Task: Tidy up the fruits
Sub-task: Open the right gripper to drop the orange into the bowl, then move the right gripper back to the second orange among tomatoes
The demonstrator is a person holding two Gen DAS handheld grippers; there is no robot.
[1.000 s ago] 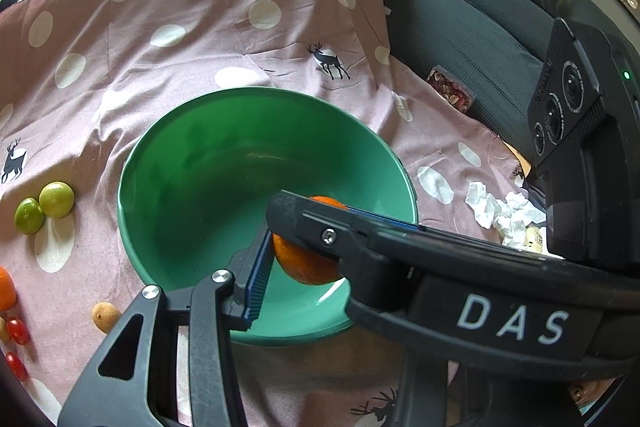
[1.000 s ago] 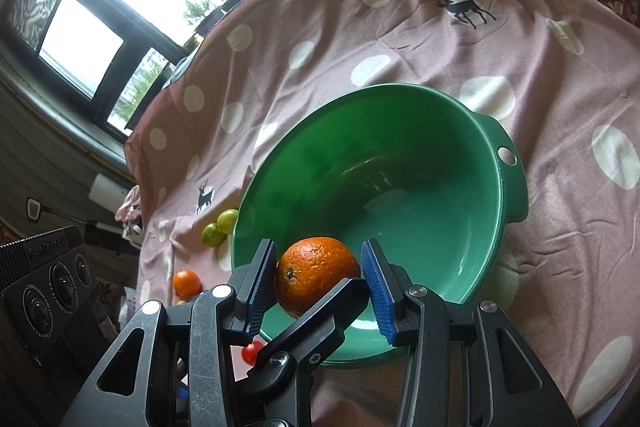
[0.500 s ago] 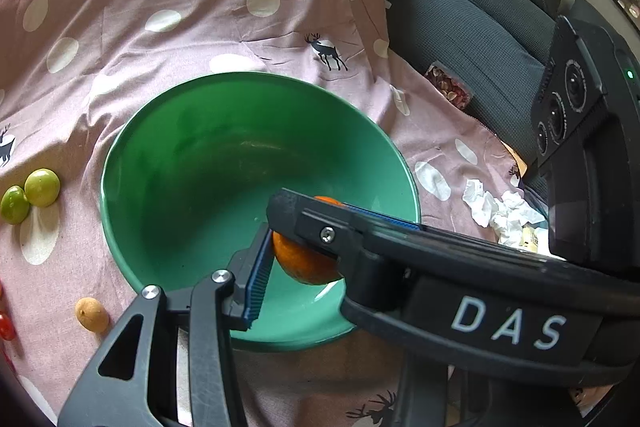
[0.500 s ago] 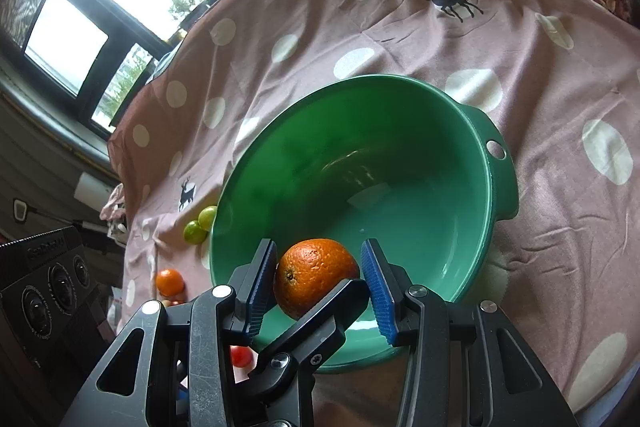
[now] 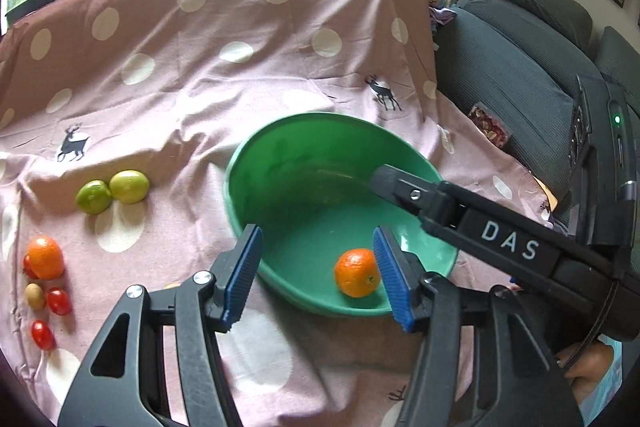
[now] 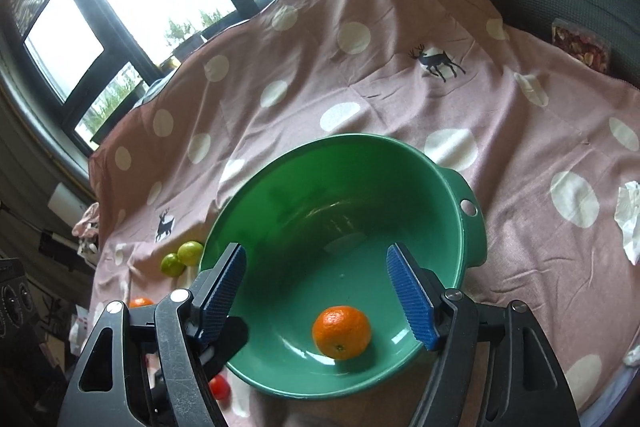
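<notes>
Where it lies, orange (image 6: pixel 341 331), round, dimpled, glossy

An orange (image 5: pixel 356 273) lies in the green bowl (image 5: pixel 280 163), gripper (image 5: pixel 316 273) open above.

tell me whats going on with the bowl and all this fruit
A person is sorting fruit with two handheld grippers. An orange now sits loose in the green bowl; the right gripper and left gripper have just opened, gripping nothing. Two limes, another orange and small tomatoes wait on the cloth.
</notes>
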